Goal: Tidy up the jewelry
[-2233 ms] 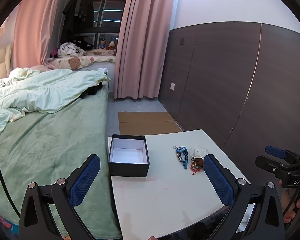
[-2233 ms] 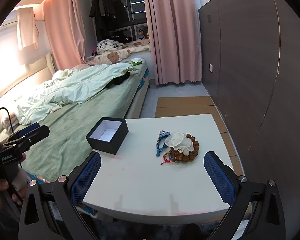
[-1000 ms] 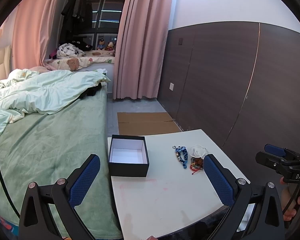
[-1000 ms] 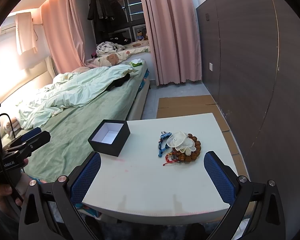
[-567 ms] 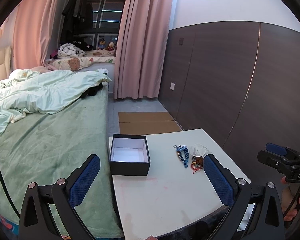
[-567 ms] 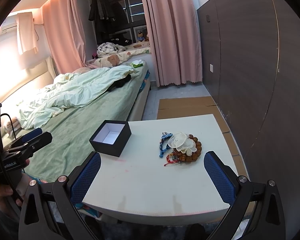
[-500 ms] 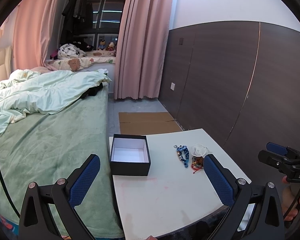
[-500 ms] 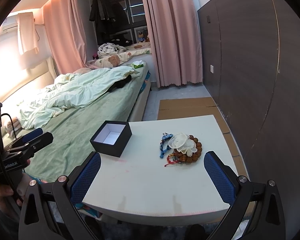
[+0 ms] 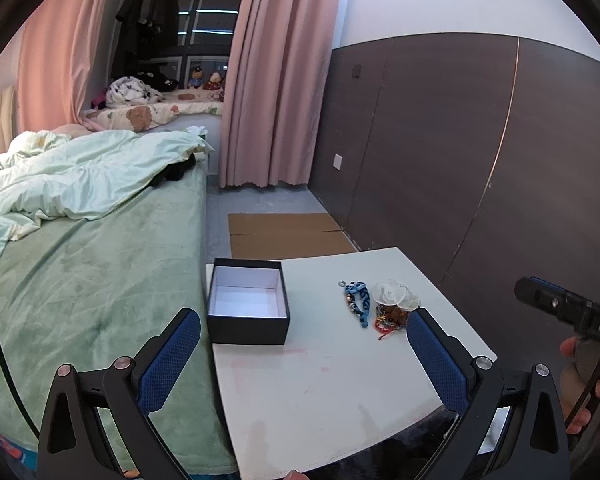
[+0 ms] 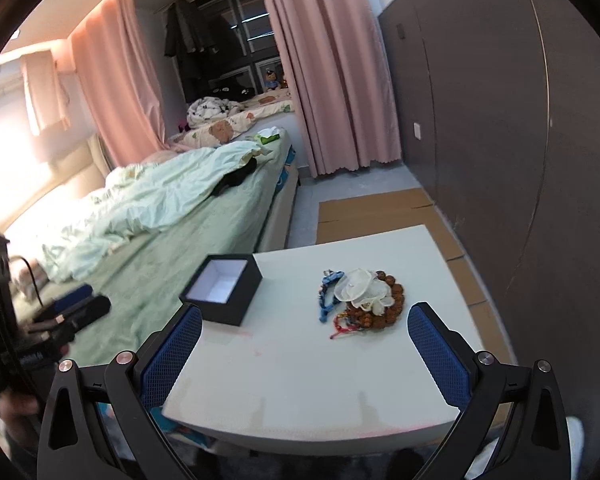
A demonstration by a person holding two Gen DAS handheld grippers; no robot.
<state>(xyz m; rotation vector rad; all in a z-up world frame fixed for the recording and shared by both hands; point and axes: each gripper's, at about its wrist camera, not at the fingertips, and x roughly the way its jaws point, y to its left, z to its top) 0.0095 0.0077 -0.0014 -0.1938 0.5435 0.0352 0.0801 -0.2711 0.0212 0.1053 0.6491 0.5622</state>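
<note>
The right gripper is hanging wide open and empty, nearer the heap of beaded and braided jewelry lying just ahead on the white table. The left gripper, equally wide, is facing the open black box.

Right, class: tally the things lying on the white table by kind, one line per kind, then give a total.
Open black box: 1
Blue braided bracelet: 1
White flower piece: 1
Brown bead bracelet: 1
Red cord bracelet: 1
Total: 5, all on the table; the pile overlaps, so smaller pieces may be hidden.
</note>
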